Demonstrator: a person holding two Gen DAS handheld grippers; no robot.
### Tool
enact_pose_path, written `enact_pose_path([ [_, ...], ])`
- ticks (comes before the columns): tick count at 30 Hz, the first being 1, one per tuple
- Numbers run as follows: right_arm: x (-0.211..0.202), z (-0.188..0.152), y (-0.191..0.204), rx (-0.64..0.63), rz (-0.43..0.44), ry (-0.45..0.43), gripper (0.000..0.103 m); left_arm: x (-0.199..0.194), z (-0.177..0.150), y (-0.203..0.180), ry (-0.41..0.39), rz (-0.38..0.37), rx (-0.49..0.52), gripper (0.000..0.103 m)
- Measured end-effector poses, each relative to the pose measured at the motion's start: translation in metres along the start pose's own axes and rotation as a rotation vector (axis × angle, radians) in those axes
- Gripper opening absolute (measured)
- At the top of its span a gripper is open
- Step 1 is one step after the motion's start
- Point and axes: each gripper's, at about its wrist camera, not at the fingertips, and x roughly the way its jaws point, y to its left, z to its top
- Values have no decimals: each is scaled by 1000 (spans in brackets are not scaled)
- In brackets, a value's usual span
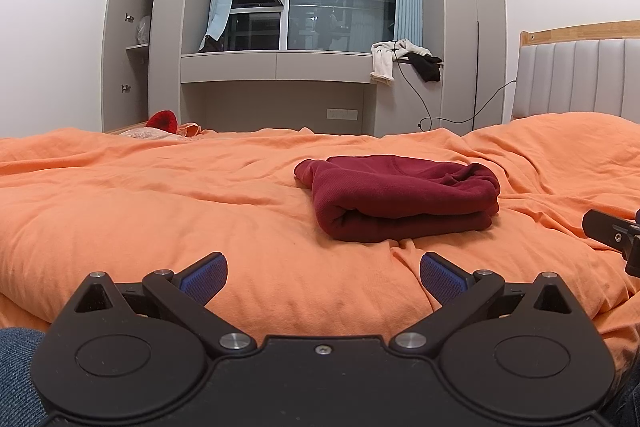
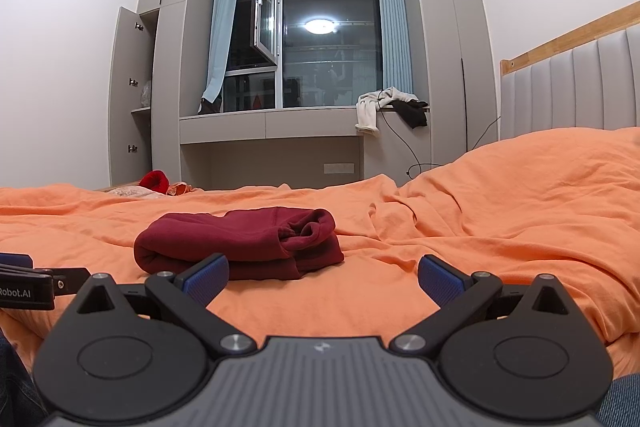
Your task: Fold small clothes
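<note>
Nearest, the left gripper [image 1: 323,277] and right gripper [image 2: 323,277] hold their jaws wide apart, empty. Just beyond, the folded dark-red knit garment [image 1: 400,197] lies on the orange bed quilt [image 1: 160,207]; soft, light, probably best pinched at its layered edges.

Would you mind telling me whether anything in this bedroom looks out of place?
Yes: white and black clothes hang untidily off the window ledge, and a wardrobe door stands open. The maroon garment lies folded.

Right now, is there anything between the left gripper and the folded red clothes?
No, only bare orange blanket lies between the left gripper and the folded red clothes; the left wrist view shows it.
</note>
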Motion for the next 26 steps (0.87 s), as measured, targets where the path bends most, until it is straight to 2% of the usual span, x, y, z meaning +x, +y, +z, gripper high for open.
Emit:
enact_pose_path([
  [10, 1, -1, 1, 3, -5, 5, 103, -2, 0, 1, -5, -2, -4, 102],
  [17, 0, -1, 1, 2, -6, 5, 103, -5, 0, -3, -14, -30, 8, 102],
  [26, 0, -1, 2, 2, -7, 4, 103, -6, 0, -5, -22, -19, 20, 102],
])
